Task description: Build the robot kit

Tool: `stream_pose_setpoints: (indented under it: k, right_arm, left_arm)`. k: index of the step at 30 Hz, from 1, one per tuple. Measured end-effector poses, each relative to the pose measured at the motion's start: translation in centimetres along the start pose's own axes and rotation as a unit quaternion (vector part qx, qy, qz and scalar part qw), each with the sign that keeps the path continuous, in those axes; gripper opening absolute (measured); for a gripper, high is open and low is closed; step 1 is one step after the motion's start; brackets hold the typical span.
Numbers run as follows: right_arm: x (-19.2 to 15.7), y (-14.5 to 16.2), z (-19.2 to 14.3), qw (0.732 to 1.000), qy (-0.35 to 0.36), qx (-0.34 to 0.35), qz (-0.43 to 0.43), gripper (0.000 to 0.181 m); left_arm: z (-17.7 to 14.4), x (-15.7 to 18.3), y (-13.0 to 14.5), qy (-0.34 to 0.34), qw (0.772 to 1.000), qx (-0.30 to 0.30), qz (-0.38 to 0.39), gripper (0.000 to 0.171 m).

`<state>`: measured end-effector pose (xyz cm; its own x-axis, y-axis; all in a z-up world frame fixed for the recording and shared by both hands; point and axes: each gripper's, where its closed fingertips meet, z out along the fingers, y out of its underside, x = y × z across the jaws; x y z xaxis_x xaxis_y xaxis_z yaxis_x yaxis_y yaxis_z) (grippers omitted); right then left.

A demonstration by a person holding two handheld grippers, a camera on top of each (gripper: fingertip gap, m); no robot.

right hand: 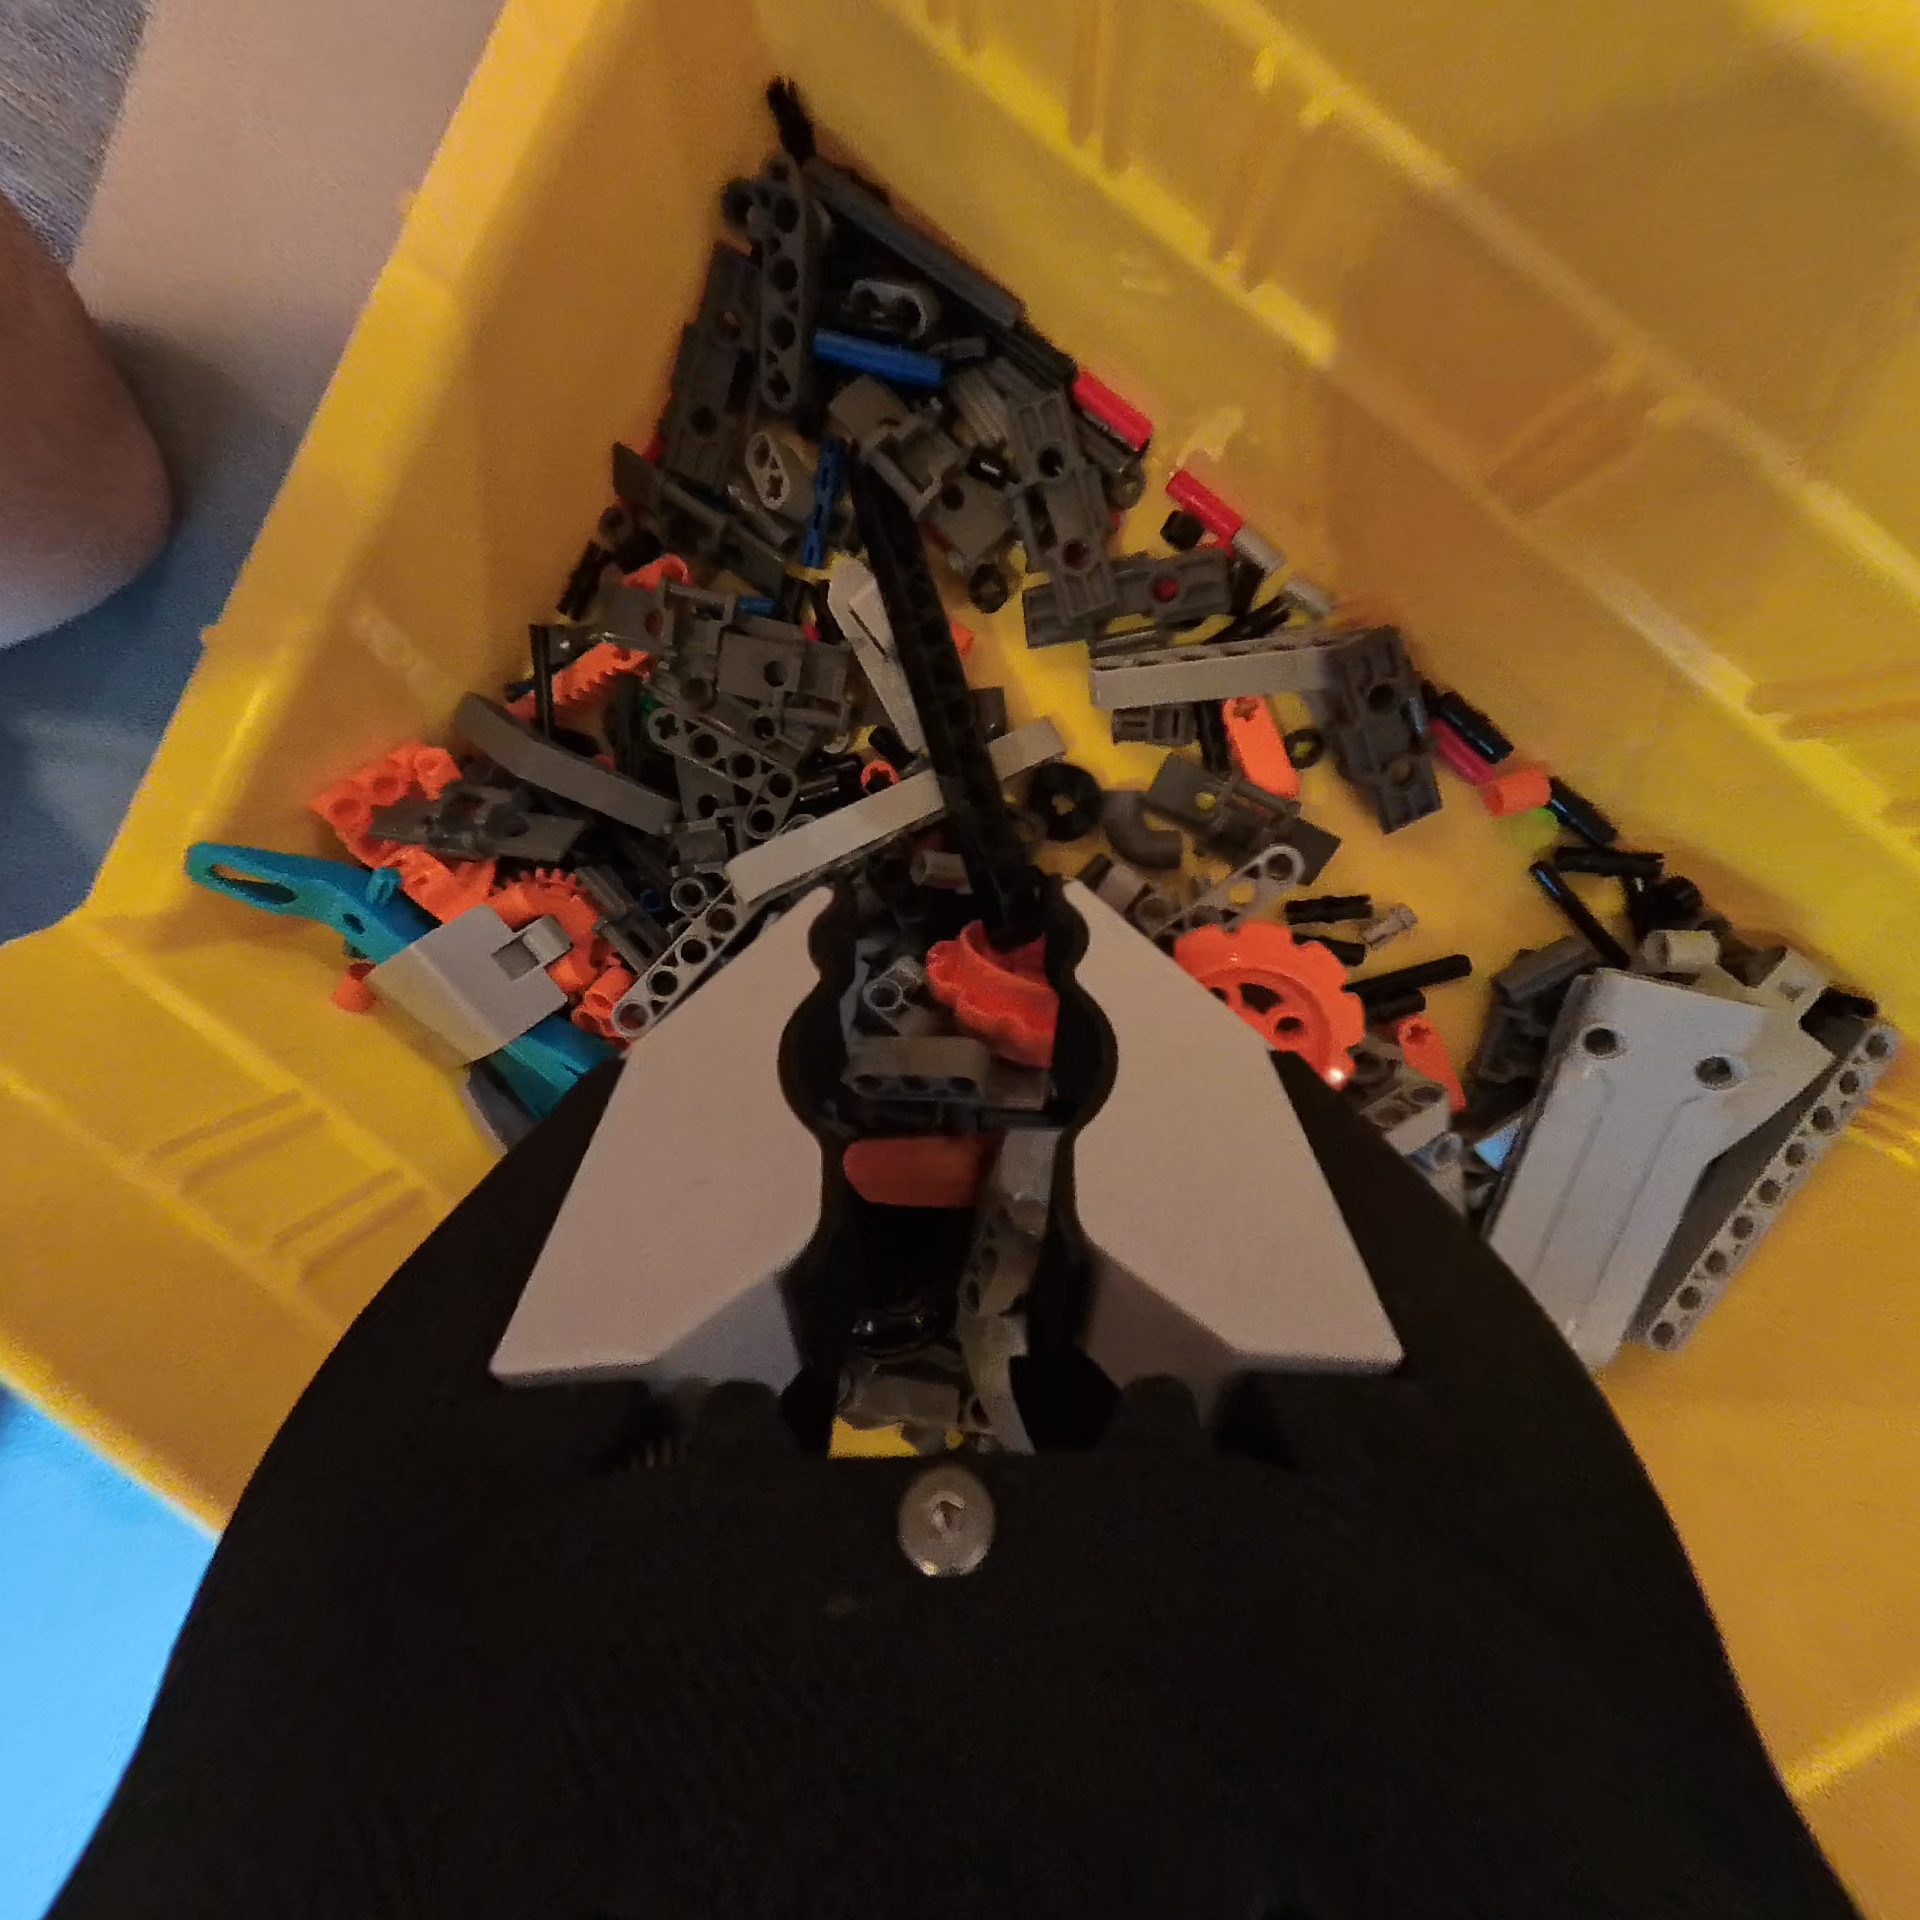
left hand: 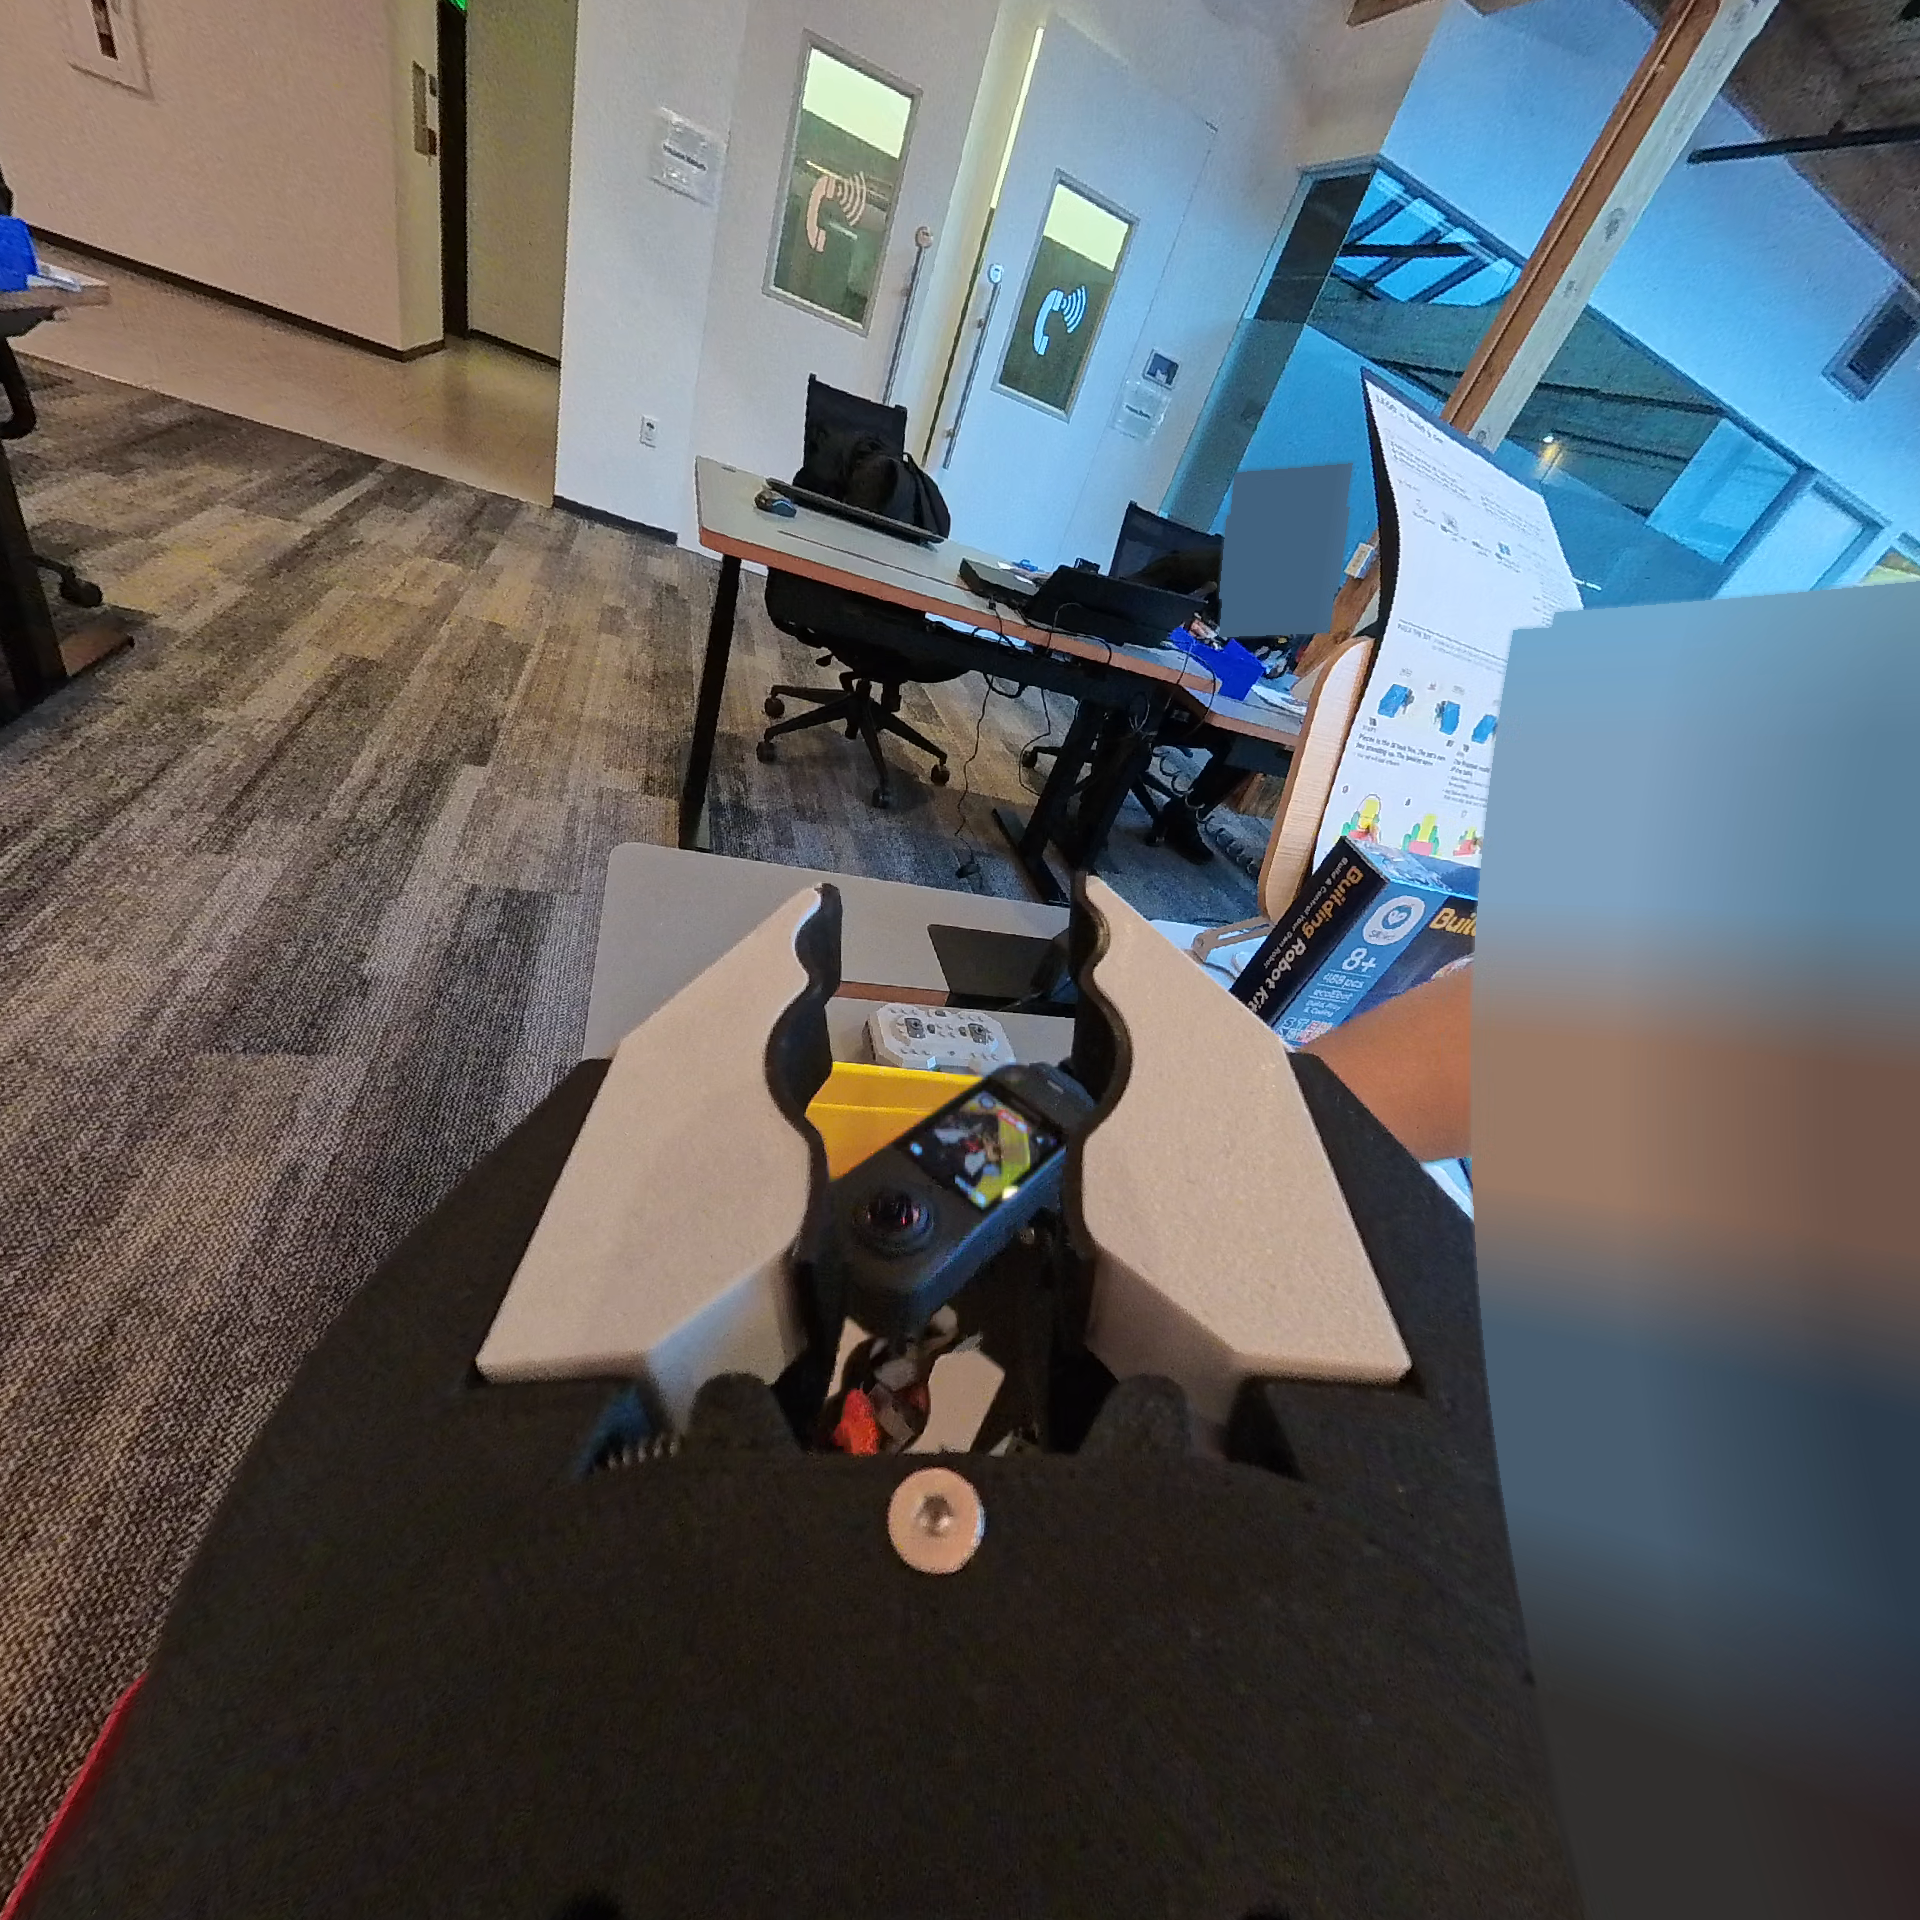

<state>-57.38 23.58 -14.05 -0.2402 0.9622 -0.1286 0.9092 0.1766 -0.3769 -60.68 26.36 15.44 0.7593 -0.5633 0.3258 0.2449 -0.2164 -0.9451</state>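
My right gripper [right hand: 951, 909] is open and reaches down into a yellow bin [right hand: 1455, 312] onto a pile of small building parts. A long black beam [right hand: 925, 665] runs from the pile to between the fingertips, close to the right finger. An orange round part [right hand: 987, 987] lies between the fingers just behind the tips. My left gripper [left hand: 956, 899] is open and empty, held above the right gripper's black camera [left hand: 951, 1179] and the yellow bin [left hand: 873, 1107]. A white holed part [left hand: 935, 1034] lies beyond the bin.
In the bin lie an orange gear [right hand: 1268, 987], a large grey panel [right hand: 1652, 1164] and a teal piece [right hand: 301, 883]. A dark blue kit box [left hand: 1340, 956], an instruction sheet [left hand: 1455, 582] and a person's arm [left hand: 1392, 1070] are to the right. Office desks [left hand: 894, 561] and chairs stand behind.
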Motion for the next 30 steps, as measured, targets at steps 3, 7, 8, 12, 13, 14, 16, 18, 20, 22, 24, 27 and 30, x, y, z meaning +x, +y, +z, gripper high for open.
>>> stream_pose_setpoints:
  k: [3,7,8,12,13,14,16,18,20,22,24,27,30]
  right_arm:
    - [2.0,-1.1,-1.6,0.999,0.006,0.046,-0.008,0.039]
    - [10.6,0.9,-3.7,0.985,0.174,0.005,-0.017,0.039]
    - [11.6,1.6,-3.7,0.983,0.185,-0.011,-0.010,0.039]
    - [12.2,1.2,-3.0,0.981,0.193,-0.033,0.002,0.043]
    - [12.2,1.3,-2.7,0.979,0.196,-0.051,-0.002,0.043]
    - [12.5,1.8,-2.5,0.974,0.211,-0.077,-0.003,0.043]
    - [13.0,3.1,-2.1,0.964,0.230,-0.132,0.003,0.045]
    - [13.0,2.9,-2.2,0.960,0.247,-0.135,0.008,0.038]
    - [13.1,2.5,-2.8,0.953,0.272,-0.137,-0.011,0.035]
    - [12.0,1.6,-2.8,0.959,0.262,-0.107,0.001,0.024]
    - [11.2,1.7,-2.3,0.965,0.240,-0.098,0.034,0.024]
    - [10.0,2.0,-1.3,0.975,0.197,-0.098,0.018,0.024]
    - [9.6,2.8,-1.5,0.975,0.189,-0.114,0.026,0.025]
  left_arm:
    - [0.0,0.0,0.0,-0.001,1.000,0.001,0.001,0.042]
    - [0.0,0.0,-0.1,-0.001,1.000,0.001,0.001,0.041]
    - [0.0,0.1,-0.1,-0.001,1.000,0.001,0.002,0.041]
    - [0.3,0.2,0.1,0.000,1.000,-0.003,0.004,0.042]
    - [0.4,0.2,0.2,0.001,1.000,-0.006,0.004,0.042]
    - [0.4,0.3,0.2,0.001,1.000,-0.008,0.005,0.042]
    - [0.4,0.3,0.2,0.000,1.000,-0.007,0.006,0.042]
    - [0.3,0.4,0.1,0.001,1.000,-0.004,0.006,0.041]
    - [0.2,0.3,0.0,0.000,1.000,-0.002,0.006,0.041]
    - [0.2,0.2,0.1,0.002,1.000,-0.003,0.002,0.042]
    - [0.1,0.1,0.0,0.001,1.000,0.000,0.000,0.042]
    - [0.0,0.2,-0.1,0.003,1.000,0.001,0.002,0.042]
    - [0.0,0.2,0.0,0.004,1.000,-0.002,0.002,0.042]
